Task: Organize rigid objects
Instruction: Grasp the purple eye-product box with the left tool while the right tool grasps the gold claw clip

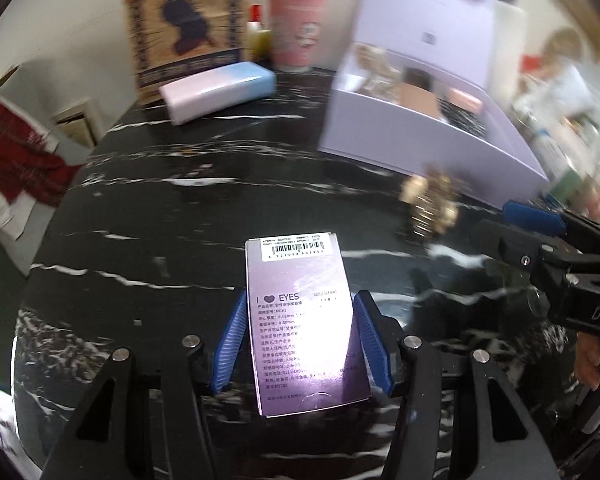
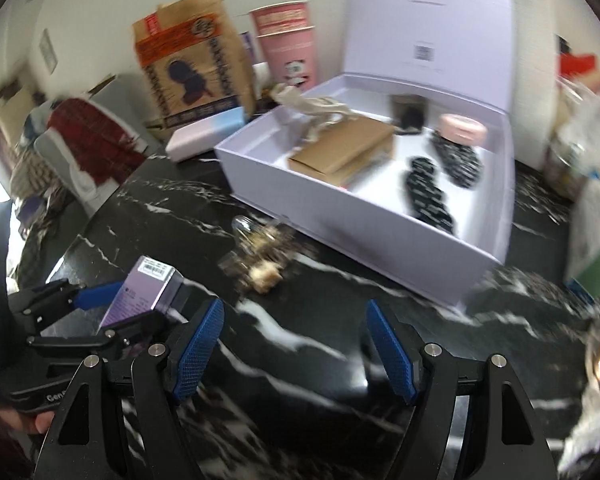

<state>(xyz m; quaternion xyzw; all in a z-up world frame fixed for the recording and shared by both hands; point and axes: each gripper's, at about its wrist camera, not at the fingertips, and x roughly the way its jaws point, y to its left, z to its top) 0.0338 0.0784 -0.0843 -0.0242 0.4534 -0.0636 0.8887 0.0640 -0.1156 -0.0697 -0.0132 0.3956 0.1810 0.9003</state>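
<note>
The left gripper (image 1: pixel 300 344) holds a small purple cardboard box w/ black print (image 1: pixel 306 320) between its blue pads, the box's long axis running straight fwd along the fingers and its barcode end pointing away from the tongs. The right gripper (image 2: pixel 296 352) stands wide w/ nothing between its pads, above the black marble-pattern table (image 2: pixel 300 380). Ahead of both tongs is an open lilac storage box w/ raised lid (image 2: pixel 340 216).

Glossy black marble-look desk (image 1: pixel 148 208) with white veins; small carton (image 1: pixel 304 320) of shiny lilac card; matt lavender cardboard gift box (image 2: pixel 364 216); brown paper bag (image 2: pixel 196 64); ribbed blue pads (image 2: pixel 198 350) on the matt black tool.
</note>
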